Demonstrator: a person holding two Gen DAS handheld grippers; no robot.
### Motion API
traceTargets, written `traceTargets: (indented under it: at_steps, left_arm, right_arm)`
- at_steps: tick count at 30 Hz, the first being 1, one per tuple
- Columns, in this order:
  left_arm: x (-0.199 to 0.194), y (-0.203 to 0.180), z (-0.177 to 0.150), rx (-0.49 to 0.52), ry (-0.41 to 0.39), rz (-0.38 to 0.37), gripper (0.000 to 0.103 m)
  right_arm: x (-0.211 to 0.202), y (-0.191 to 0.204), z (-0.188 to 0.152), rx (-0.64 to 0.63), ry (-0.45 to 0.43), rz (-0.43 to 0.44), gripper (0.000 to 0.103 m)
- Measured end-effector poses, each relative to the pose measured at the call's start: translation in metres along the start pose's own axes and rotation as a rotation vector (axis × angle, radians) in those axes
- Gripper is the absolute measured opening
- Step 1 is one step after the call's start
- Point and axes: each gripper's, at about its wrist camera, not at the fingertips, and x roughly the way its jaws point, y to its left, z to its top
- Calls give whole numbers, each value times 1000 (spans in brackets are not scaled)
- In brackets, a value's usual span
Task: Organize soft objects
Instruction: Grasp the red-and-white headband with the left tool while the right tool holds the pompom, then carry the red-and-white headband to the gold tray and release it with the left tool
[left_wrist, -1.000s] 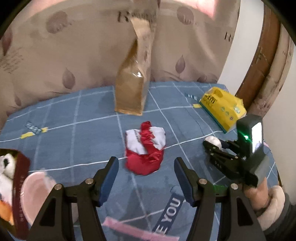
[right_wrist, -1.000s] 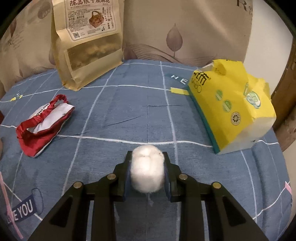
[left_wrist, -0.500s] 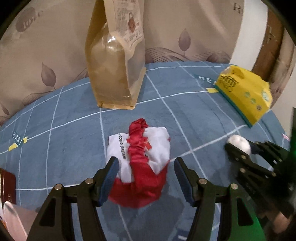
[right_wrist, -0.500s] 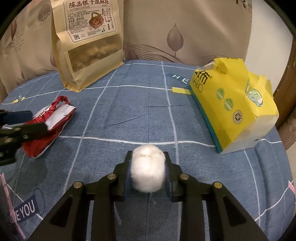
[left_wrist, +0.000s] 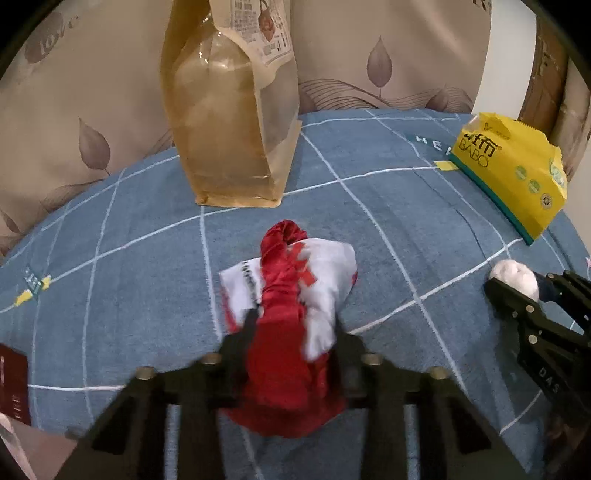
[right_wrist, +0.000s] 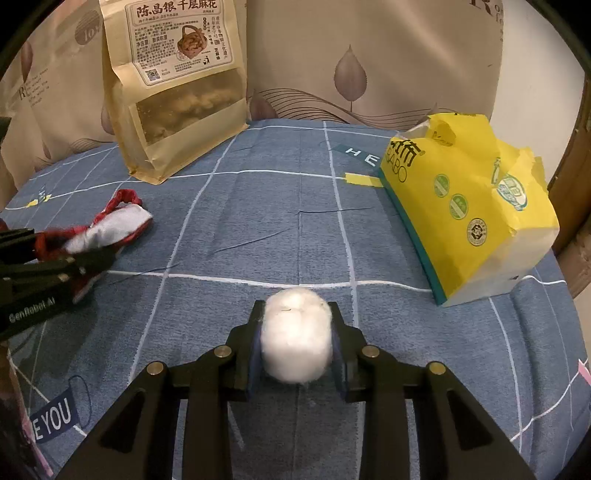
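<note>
A red and white cloth pouch (left_wrist: 325, 266) lies on the blue checked bed sheet (left_wrist: 110, 277). My left gripper (left_wrist: 293, 325) points down onto it. Its jaws are closing, and the blurred fingers squeeze the red part bunched between them. From the right wrist view the same pouch (right_wrist: 118, 219) shows at the left with the left gripper (right_wrist: 66, 245) on it. My right gripper (right_wrist: 295, 314) is shut on a white fluffy ball (right_wrist: 295, 343) just above the sheet. The ball (left_wrist: 513, 273) and the right gripper (left_wrist: 524, 284) also show at the right edge of the left wrist view.
A tall kraft snack bag (right_wrist: 173, 85) stands at the back against a beige leaf-patterned cushion (right_wrist: 369, 55). A torn yellow tissue pack (right_wrist: 472, 206) lies at the right. A dark red box (left_wrist: 13, 387) sits at the left edge.
My left gripper came down and forward over the cloth pouch, and its jaws narrowed from wide apart to tight around the red fabric. The right gripper kept still with the ball.
</note>
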Motion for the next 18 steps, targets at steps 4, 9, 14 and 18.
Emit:
traceTargets:
  at_steps: [4,9,14,18]
  left_arm:
    - [-6,4,2,-7,14,19,21]
    - [-18,7,0,-44,9,11,19]
    - [-34,7,-1,-63,7,0,19]
    - [-54,6,-1,-69,0,-18,19]
  right_arm:
    - [0,0,0,0,0,0,30]
    - [0,1,0,-4,0,-7,29]
    - [0,2,0,-5,0,-8,30]
    - [0,2,0,-3,0,-6,30]
